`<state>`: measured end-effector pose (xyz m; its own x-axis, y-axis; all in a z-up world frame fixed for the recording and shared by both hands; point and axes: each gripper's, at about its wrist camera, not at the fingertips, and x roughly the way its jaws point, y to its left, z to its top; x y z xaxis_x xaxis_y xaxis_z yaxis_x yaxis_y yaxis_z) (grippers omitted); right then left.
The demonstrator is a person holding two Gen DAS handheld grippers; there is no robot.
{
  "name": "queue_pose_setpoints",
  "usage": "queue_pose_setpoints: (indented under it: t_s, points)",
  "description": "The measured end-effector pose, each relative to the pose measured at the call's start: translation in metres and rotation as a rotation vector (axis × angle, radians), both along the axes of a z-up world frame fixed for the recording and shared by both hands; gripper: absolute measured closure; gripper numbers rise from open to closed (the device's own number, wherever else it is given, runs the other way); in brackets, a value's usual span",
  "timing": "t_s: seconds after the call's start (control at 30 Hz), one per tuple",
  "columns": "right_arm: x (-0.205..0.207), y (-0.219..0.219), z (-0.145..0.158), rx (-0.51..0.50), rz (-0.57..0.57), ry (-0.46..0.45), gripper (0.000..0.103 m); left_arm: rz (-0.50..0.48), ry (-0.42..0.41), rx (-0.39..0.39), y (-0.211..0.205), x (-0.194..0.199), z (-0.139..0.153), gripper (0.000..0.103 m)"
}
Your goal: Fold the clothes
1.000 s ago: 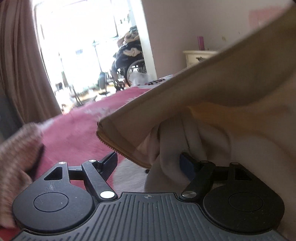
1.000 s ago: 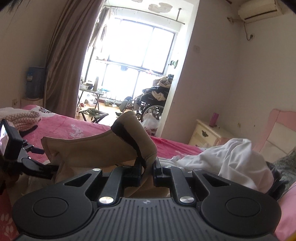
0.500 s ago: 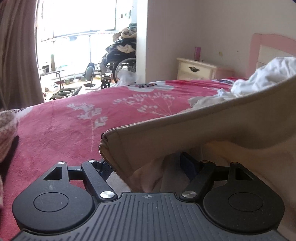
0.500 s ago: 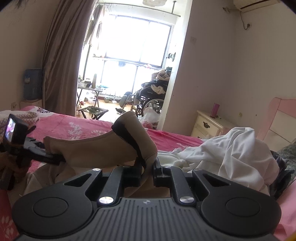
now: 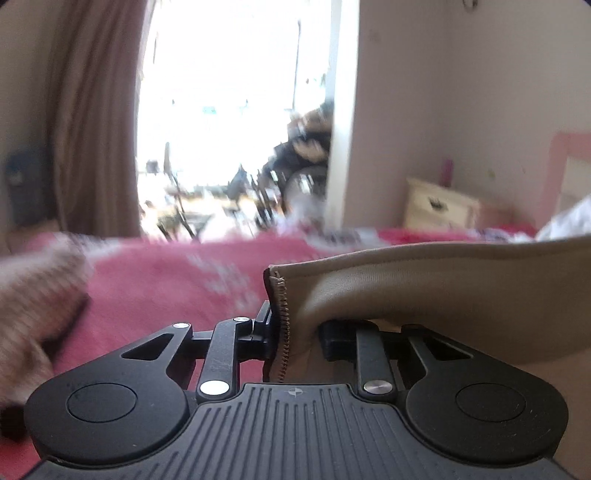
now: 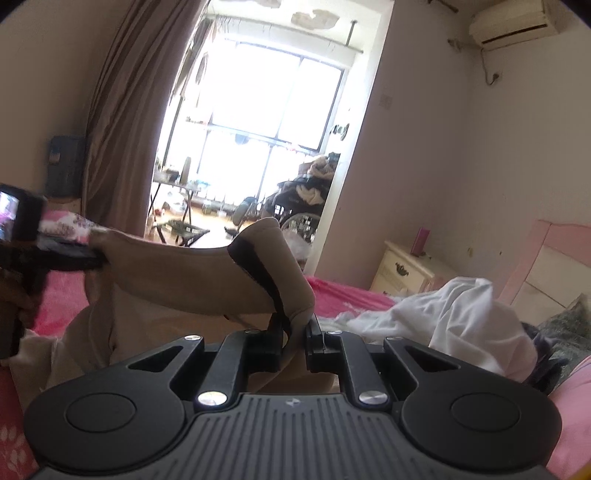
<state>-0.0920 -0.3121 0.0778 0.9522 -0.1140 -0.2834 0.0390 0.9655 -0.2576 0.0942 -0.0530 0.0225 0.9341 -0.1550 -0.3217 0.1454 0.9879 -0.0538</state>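
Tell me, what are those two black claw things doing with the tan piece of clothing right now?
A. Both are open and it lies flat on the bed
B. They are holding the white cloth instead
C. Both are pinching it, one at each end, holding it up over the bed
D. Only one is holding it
C: the left gripper and the right gripper are each closed on the tan garment, which spans between them above the pink bed.

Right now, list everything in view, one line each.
tan garment: one, beige, held up above the bed between both grippers
white clothes: one heap, white, on the bed at right
bed cover: one, pink, floral
nightstand: one, cream, by the wall
curtain: one, brown, left of the window
air conditioner: one, white, high on the wall
left gripper: black, clamping the garment's stitched edge
right gripper: black, clamping the garment's dark-banded end
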Motion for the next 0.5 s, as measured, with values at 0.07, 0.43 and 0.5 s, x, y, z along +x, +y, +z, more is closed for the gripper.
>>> queue_pose_setpoints:
  t_s: [0.07,0.43,0.5]
  points:
    - [-0.006,0.004,0.007,-0.004,0.003,-0.039,0.09,0.028,-0.074,0.0,0.008,-0.019,0.024,0.081]
    - [-0.036,0.031,0.085,-0.067,0.056,-0.33,0.09,0.125,-0.386,-0.001,0.048,-0.133,0.161,0.081]
    - [-0.041,0.034,0.104,-0.082,0.071,-0.372,0.09,0.138,-0.442,0.005,0.054,-0.15,0.186,0.081]
